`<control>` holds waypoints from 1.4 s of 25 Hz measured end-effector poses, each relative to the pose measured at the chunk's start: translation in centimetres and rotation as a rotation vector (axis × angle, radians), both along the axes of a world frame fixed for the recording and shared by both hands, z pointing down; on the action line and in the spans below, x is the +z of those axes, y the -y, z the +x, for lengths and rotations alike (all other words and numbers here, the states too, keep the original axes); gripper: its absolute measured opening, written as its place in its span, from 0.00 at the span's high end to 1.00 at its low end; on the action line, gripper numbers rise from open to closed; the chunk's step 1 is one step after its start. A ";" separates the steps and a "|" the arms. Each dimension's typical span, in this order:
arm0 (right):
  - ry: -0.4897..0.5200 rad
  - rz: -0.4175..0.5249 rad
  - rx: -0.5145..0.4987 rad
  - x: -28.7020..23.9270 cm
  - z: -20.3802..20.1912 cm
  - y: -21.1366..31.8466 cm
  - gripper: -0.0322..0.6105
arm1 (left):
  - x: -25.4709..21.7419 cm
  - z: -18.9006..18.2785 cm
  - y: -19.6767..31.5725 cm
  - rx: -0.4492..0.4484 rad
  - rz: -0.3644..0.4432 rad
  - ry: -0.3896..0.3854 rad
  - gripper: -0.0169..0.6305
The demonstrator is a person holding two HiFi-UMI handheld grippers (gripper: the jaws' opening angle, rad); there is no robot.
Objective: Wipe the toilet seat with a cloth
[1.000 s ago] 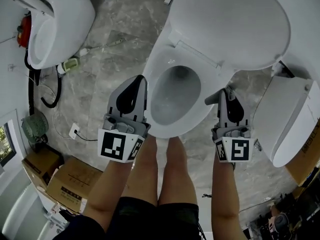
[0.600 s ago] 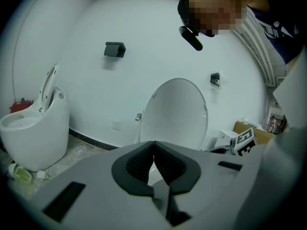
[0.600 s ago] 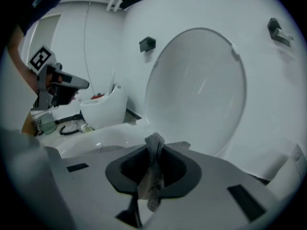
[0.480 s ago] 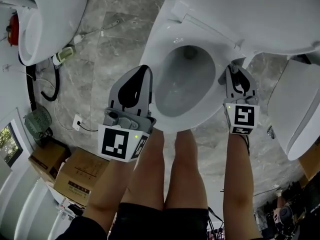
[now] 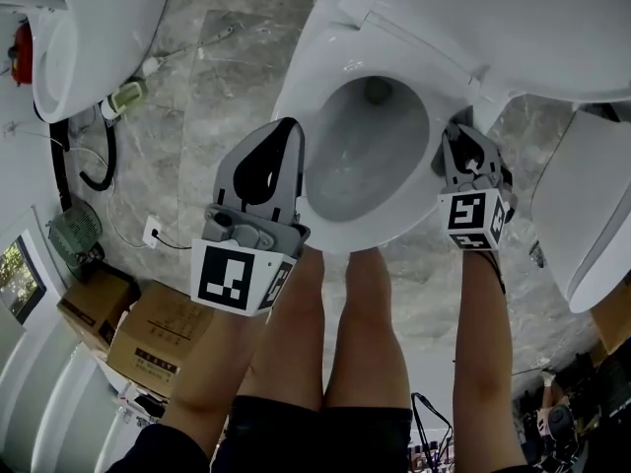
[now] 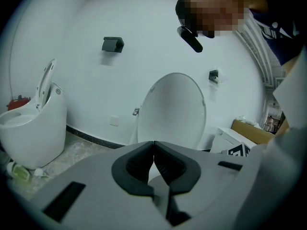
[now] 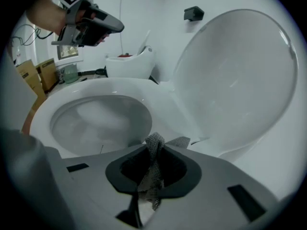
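A white toilet stands in front of me with its seat (image 5: 325, 77) down around the bowl and its lid (image 7: 244, 75) raised. My right gripper (image 5: 455, 144) hangs at the seat's right rim (image 7: 168, 104), shut on a grey mesh cloth (image 7: 152, 169) that pokes out past the jaw tips. My left gripper (image 5: 287, 138) hovers over the seat's left rim, jaws closed together with nothing between them (image 6: 153, 150). The cloth is hidden in the head view.
A second white toilet (image 5: 79, 37) stands at the left with a green bottle (image 5: 126, 97) and a black hose (image 5: 99, 166) by its base. Cardboard boxes (image 5: 148, 343) sit lower left. Another white fixture (image 5: 592, 225) is at the right. My bare legs (image 5: 345, 343) stand before the bowl.
The view has drawn closer over the bowl. My right gripper moved up along the seat's right rim; the left gripper barely shifted.
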State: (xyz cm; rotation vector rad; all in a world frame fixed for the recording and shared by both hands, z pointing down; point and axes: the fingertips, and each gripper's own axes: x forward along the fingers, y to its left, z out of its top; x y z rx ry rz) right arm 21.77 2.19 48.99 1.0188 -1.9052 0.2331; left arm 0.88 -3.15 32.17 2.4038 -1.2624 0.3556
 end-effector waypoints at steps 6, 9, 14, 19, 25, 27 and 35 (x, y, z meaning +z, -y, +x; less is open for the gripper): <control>-0.042 -0.112 -0.283 1.4 -3.3 -6.3 0.84 | 0.3 0.4 -0.2 0.009 -0.005 -0.002 0.94; -0.077 -0.124 -0.505 1.7 -5.2 -8.3 0.85 | 0.2 0.5 -0.1 0.019 0.004 0.002 0.94; -0.118 -0.077 -0.495 2.1 -3.3 -4.2 0.84 | 0.1 0.1 -0.4 0.014 0.003 0.008 0.94; -0.153 0.018 -0.458 1.5 -2.3 1.1 0.84 | 0.0 -0.3 -0.7 0.011 0.002 0.013 0.94; -0.141 -0.071 -0.619 2.5 -5.1 -5.0 0.85 | -0.1 -0.3 -0.8 0.004 -0.001 0.007 0.94; -0.113 -0.122 -0.691 2.8 -7.3 -8.4 0.85 | 0.0 -0.2 -0.8 0.003 -0.002 0.004 0.94; -0.078 -0.171 -0.783 2.6 -7.8 -10.5 0.85 | -0.2 -0.1 -0.8 0.015 0.003 0.008 0.94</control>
